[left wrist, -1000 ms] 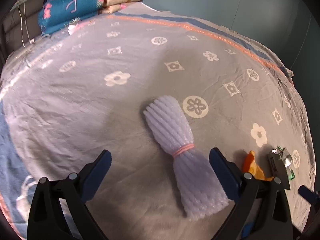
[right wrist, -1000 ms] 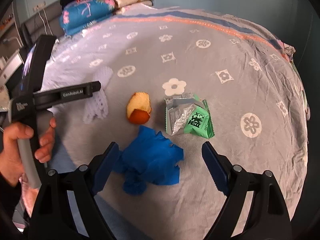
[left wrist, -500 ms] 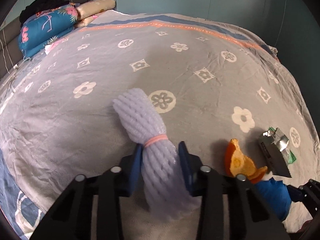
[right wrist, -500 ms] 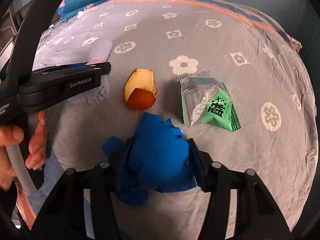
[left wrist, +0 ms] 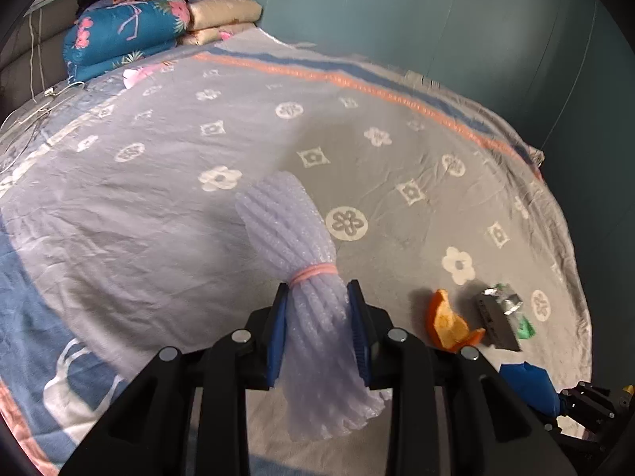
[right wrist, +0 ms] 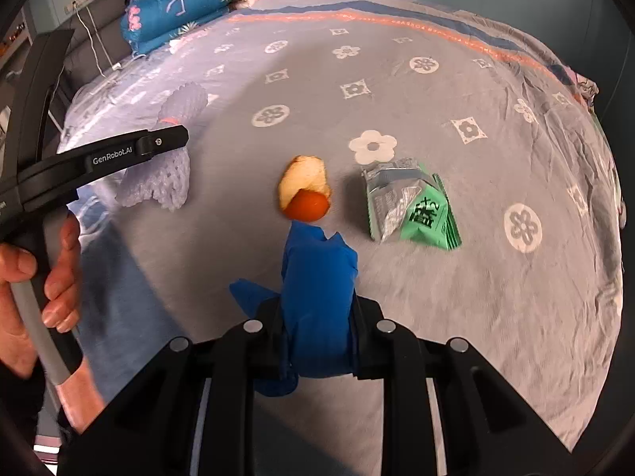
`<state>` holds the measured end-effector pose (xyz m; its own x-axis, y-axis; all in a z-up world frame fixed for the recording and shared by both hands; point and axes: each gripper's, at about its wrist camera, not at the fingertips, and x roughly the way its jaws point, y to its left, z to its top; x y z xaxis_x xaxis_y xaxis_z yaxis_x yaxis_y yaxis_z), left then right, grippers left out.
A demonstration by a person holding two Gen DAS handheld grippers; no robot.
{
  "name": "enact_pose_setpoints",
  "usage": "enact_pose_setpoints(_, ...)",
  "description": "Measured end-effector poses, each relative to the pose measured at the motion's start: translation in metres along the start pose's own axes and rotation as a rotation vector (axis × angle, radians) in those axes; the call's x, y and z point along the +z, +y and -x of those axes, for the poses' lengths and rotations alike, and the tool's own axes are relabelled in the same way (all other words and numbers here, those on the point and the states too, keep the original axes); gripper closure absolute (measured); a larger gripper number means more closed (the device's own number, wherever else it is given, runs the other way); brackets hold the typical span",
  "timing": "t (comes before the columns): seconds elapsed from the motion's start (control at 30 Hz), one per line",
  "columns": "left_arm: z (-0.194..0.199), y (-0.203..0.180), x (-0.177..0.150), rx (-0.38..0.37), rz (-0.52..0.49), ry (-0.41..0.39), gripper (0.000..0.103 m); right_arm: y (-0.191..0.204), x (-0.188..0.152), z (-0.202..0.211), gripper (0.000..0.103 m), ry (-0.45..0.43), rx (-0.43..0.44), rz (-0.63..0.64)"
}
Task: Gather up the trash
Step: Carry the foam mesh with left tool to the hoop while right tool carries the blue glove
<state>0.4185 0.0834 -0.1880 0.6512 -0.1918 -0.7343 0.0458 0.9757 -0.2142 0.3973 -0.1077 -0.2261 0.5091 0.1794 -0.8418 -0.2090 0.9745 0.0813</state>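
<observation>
The left tongs (left wrist: 319, 329) have just squeezed onto the foam net (left wrist: 301, 277); the right tongs (right wrist: 317, 325) have just pinched the blue glove (right wrist: 317, 289).

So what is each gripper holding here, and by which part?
Left gripper: foam net bundle, gripped just below its pink band. Right gripper: crumpled blue glove, gripped across its bunched middle.

Peel (right wrist: 303, 194) lies between netting (right wrist: 162, 182) and wrapper (right wrist: 412, 208)

White lettering "GenRobot.AI" on the black left gripper (right wrist: 135, 150), far left of the right claw; large dark characters on the green snack wrapper (right wrist: 412, 206) ahead-right, not legible.
</observation>
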Motion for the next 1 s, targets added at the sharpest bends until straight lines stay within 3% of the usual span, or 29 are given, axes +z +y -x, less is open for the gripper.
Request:
enact_pose_setpoints(0.47, 0.093, -0.003, -0.04, -0.055, 0.025, -0.081, 0.076, 0.009, -0.039, 0.106, 0.082, -0.085, 0.112, 0.004)
enact_pose_setpoints(1.0, 0.176, -0.069, -0.068, -0.104, -0.053, -0.174, 0.076, -0.023, -0.096, 0.222, 0.082, -0.239, 0.144, -0.046)
